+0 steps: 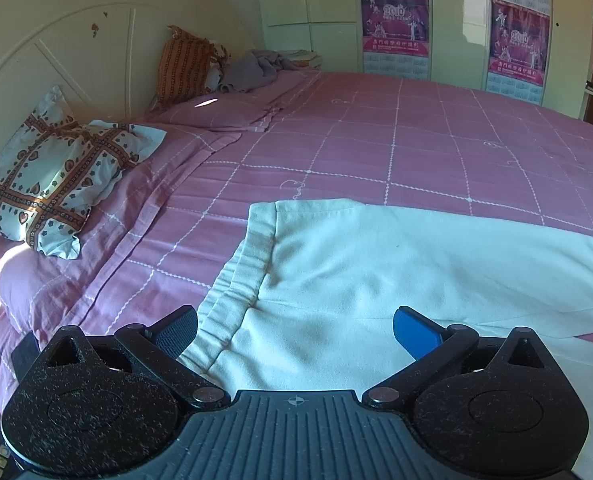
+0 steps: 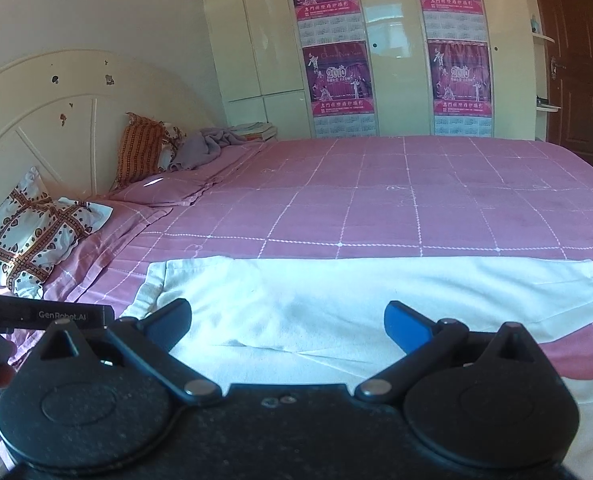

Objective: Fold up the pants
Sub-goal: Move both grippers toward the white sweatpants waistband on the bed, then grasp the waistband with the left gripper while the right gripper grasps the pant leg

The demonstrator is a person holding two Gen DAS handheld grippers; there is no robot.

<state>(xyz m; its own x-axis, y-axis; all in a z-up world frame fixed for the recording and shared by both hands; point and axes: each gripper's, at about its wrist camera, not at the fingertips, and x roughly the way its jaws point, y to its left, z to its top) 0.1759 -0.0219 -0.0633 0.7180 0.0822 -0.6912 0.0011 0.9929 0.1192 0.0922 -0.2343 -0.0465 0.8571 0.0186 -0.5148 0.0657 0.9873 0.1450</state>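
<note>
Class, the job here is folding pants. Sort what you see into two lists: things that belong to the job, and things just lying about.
Belongs to the job:
white pants
left claw
right claw
pink bedspread, the work surface

Just lying about:
patterned pillow
orange striped cushion
grey crumpled cloth
wardrobe posters

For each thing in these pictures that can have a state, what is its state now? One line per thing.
pants: lying flat on the bed, elastic waistband toward the pillows, not held.
left gripper: open, above the waistband end, holding nothing.
right gripper: open, above the pants, holding nothing.
patterned pillow: lying at the headboard, crumpled.
grey cloth: bunched up at the far corner.
wardrobe: doors closed.
brown door: closed.
</note>
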